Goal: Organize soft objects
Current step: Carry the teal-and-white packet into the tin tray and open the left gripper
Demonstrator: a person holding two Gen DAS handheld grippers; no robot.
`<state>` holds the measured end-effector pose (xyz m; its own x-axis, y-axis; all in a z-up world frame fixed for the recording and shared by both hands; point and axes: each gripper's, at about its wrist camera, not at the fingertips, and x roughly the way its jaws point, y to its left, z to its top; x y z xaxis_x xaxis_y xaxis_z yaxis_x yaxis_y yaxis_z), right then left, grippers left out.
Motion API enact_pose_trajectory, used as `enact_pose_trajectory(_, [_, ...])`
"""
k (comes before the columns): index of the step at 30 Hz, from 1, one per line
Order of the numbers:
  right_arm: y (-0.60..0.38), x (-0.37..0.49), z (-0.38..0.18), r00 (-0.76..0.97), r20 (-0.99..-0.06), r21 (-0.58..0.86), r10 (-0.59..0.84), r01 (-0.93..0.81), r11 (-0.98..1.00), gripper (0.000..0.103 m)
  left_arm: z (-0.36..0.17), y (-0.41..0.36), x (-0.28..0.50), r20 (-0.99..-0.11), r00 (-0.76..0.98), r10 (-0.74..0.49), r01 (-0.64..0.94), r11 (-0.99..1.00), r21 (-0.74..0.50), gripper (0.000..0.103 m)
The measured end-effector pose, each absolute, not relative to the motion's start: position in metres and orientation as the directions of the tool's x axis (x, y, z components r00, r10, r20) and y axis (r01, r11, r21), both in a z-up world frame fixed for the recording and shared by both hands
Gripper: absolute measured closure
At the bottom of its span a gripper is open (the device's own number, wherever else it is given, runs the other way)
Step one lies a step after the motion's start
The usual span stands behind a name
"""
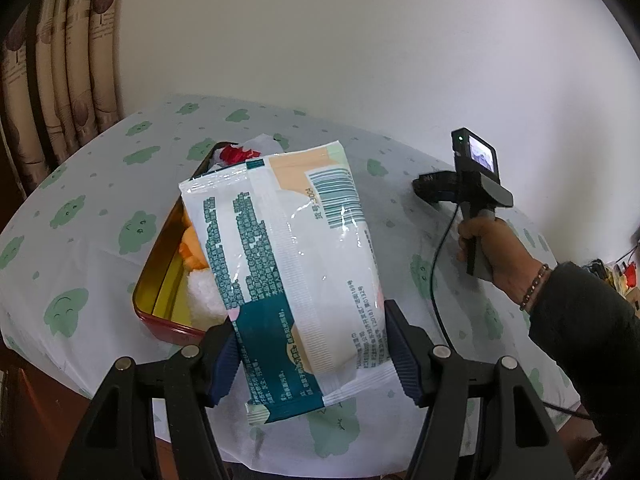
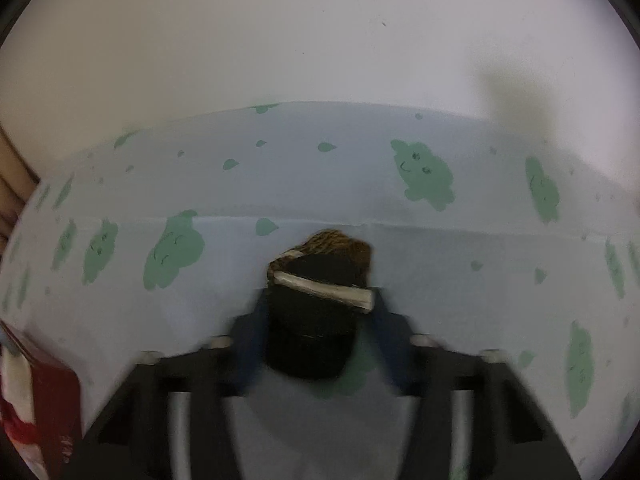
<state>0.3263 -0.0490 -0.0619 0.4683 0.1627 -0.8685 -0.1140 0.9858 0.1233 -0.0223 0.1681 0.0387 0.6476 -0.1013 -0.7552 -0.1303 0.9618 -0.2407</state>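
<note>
Left wrist view: your left gripper (image 1: 308,354) is pinching the tissue pack (image 1: 286,268) across its lower end, both pads pressed into the film. That pack runs up from the jaws toward twelve o'clock and hangs over the red tin (image 1: 160,280), which sits at about ten o'clock from the tool on the cloud-print tablecloth (image 1: 100,184). The pack looks light and squashy, with slick wrapping, so I'd judge it could slide; a hold across the padded body beats the thin sealed edge. Orange and white soft things already fill part of the tin.

Over at two o'clock, your right hand (image 1: 486,246) holds the right gripper (image 1: 424,190) low to the cloth. From its own camera, the right gripper (image 2: 316,320) is clamped tight on a small dark plush toy (image 2: 316,312) with a brown tuft and a pale band. It looks soft and light; squeezing its middle should hold. The tin's red corner (image 2: 52,396) shows at eight o'clock there.
</note>
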Motion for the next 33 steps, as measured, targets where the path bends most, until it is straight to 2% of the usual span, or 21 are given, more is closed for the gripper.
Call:
enact_pose_trajectory(4, [-0.067,0.297,-0.041,0.494,-0.831,0.198,0.257,-0.171,0.965,0.081,0.038,0.174,-0.021,-0.759,0.645,-0.086,-0.151,0.96,-0.237,0.037])
enact_pose_trajectory(9, [-0.095,0.203,-0.011,0.536,-0.769,0.233,0.348,-0.273,0.934,0.08,0.043,0.185,-0.023,-0.752,0.658,-0.047,-0.185,0.957,-0.222,0.036])
enact_pose_trajectory(17, [-0.139,0.086,-0.028,0.567,-0.774,0.149,0.281,-0.269,0.951,0.08,0.045,0.193,-0.027,-0.758,0.652,-0.013,-0.202,0.961,-0.191,0.036])
enact_pose_trajectory(21, [-0.137,0.073,-0.036,0.584,-0.768,0.113,0.263,-0.28,0.953,0.08,0.045,0.194,-0.022,-0.763,0.646,0.017,-0.174,0.977,-0.125,0.036])
enact_pose_trajectory(33, [-0.127,0.066,-0.043,0.602,-0.75,0.107,0.273,-0.297,0.949,0.08,0.027,0.2,0.02,-0.797,0.604,0.015,-0.127,0.989,-0.077,0.036])
